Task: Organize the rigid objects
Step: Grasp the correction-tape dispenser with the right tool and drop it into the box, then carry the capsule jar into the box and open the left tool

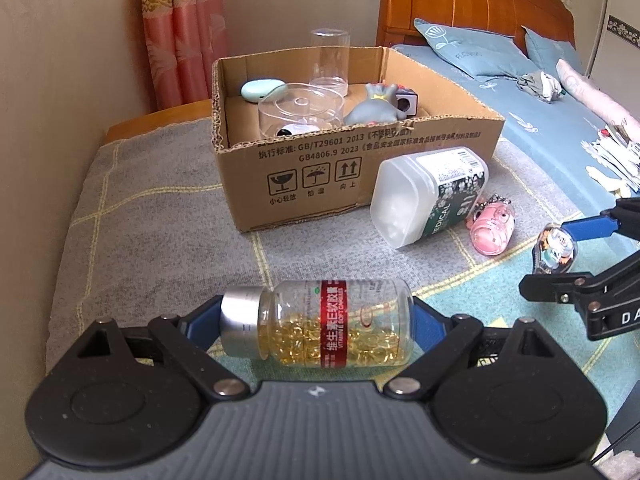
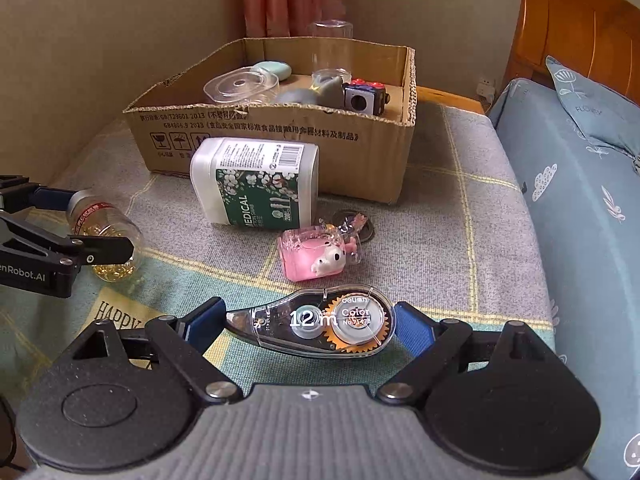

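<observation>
The capsule bottle (image 1: 320, 322) is held sideways between the pads of the left gripper (image 1: 320, 320), its silver cap toward 9 o'clock. The correction tape (image 2: 320, 322) is clamped lengthwise by the right gripper (image 2: 310, 320) — its pointed tip touches the left pad. The cardboard box (image 2: 280, 136) is seen at 12 o'clock on the blanket (image 2: 460, 220). A cotton swab box (image 2: 256, 184) lies on its side just in front of it, and a pink keychain (image 2: 316, 258) is placed near it — at 5 o'clock from the swab box.
</observation>
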The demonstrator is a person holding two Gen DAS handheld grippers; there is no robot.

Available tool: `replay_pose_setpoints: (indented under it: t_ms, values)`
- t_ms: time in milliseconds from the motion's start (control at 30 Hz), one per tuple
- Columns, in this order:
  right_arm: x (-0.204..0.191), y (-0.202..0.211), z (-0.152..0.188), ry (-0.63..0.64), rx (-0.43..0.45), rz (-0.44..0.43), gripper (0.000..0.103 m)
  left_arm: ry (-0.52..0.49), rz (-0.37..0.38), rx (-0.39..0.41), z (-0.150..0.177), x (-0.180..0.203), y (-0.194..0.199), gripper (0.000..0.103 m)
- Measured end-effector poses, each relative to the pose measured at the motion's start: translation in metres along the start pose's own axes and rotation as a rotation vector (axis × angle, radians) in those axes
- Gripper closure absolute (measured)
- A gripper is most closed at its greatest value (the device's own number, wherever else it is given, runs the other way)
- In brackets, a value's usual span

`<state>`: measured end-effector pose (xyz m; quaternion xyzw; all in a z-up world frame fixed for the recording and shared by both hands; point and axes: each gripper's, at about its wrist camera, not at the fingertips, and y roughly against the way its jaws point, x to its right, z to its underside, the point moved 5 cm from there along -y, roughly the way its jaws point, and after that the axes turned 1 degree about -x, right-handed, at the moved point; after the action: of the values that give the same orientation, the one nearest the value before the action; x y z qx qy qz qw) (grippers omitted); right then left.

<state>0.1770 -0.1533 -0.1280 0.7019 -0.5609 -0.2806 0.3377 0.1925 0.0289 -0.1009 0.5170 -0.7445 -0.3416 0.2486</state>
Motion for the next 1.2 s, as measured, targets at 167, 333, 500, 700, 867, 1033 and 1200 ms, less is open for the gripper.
replay_pose_setpoints:
  t_ms: [167, 333, 500, 700, 867, 1033, 1200]
  values:
    - [0.002, 0.021, -0.024, 0.072, 0.040, -0.001, 0.010, -0.004, -0.013, 0.008, -0.006, -0.002, 0.012, 0.010]
    - [0.009, 0.034, -0.064, 0.101, 0.112, -0.018, 0.010, -0.001, -0.032, 0.028, -0.018, -0.005, 0.023, 0.010]
    - [0.013, 0.029, -0.106, 0.117, 0.165, -0.014, 0.010, 0.006, -0.044, 0.054, -0.030, -0.009, 0.033, 0.010]
    - [0.016, 0.004, -0.141, 0.116, 0.174, -0.006, 0.010, -0.011, -0.080, 0.093, -0.050, -0.011, 0.043, 0.010]
    - [0.018, -0.007, -0.141, 0.090, 0.151, -0.026, 0.000, -0.035, -0.092, 0.128, -0.072, -0.011, 0.046, 0.010]
    - [0.019, 0.004, -0.121, 0.063, 0.137, -0.002, 0.000, -0.054, -0.095, 0.153, -0.096, -0.012, 0.043, 0.010]
    - [0.019, 0.021, -0.101, 0.032, 0.149, 0.026, 0.000, -0.061, -0.068, 0.159, -0.121, -0.010, 0.034, 0.010]
